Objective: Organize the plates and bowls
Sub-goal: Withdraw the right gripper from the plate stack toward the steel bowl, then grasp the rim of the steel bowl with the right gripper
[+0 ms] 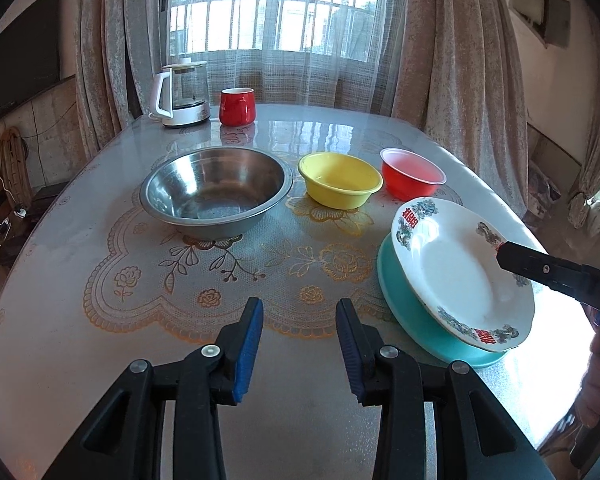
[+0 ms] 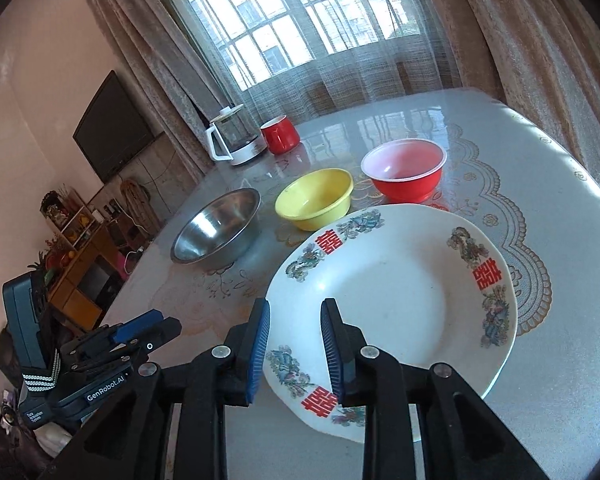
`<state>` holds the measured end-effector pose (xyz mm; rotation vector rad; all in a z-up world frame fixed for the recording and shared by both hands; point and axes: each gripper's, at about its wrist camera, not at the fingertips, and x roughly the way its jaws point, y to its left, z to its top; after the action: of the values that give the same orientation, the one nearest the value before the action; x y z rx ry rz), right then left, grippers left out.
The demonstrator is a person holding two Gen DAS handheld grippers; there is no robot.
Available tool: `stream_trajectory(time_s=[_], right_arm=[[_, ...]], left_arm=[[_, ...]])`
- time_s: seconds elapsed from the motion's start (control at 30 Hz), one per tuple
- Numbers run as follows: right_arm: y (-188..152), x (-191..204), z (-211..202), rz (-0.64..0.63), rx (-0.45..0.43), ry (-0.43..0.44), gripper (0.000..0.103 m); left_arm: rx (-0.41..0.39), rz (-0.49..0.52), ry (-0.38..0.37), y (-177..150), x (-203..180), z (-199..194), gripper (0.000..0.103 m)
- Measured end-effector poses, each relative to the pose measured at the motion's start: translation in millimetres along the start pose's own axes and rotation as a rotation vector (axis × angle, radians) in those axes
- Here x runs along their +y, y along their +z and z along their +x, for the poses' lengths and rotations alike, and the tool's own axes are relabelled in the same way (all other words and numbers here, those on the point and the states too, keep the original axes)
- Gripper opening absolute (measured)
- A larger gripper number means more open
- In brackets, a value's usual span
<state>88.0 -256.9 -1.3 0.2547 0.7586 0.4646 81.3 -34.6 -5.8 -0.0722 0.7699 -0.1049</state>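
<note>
White china with red characters and a painted floral rim, the plate (image 2: 392, 292) sits tilted on top of a teal plate (image 1: 420, 320) at the near right of the worktop (image 1: 100, 280). In the left wrist view its far-left edge rises above the teal one. The right gripper (image 2: 296, 344) has the white plate's near rim between its blue pads (image 2: 260, 344). A gap shows on both sides of the rim, so the fingers straddle it without clearly pressing on it. From the left wrist view, one black finger of this gripper lies over the plate's right rim.

Beyond the plates stand three bowls in a row. The red bowl (image 1: 412, 178) with a white rim is farthest right, the yellow bowl (image 1: 340, 180) is just left of it, and the large steel bowl (image 1: 216, 190) is further left, apart from the yellow one. All three stand upright.

The left gripper (image 1: 300, 344) hovers over the bare patterned cloth at the near middle of the worktop. Its fingers are spread with nothing between them.

At the far left of the worktop a glass kettle (image 1: 184, 94) on a white base stands beside a red mug (image 1: 237, 106). Curtains and a barred window fill the background.
</note>
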Motion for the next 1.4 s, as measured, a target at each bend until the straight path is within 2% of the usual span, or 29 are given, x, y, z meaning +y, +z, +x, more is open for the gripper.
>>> stream_trajectory(time_s=[0.37,0.7,1.0,1.2,1.4], right_arm=[[6.2,50.4,48.4,-0.02,0.089,0.143,0.026],[15.5,82.9,87.5,-0.021,0.145,0.193,0.026],[27.6,88.2,116.7,0.03,0.178,0.178,0.026],[46.1,83.3,140.4,0.083,0.173,0.125,0.026],[61.3,73.7,165.1,0.136,0.176,0.067,0.026]], left_arm=[[-0.002,-0.057,0.053,-5.1,38.3,-5.4,0.038],[0.011,-0.093,0.08,-6.5,67.3,-2.0,0.038],[0.018,-0.157,0.099,4.8,102.5,9.3,0.038],[-0.006,-0.203,0.114,30.3,130.1,19.2,0.042],[0.005,-0.223,0.129,50.8,151.5,39.7,0.043]])
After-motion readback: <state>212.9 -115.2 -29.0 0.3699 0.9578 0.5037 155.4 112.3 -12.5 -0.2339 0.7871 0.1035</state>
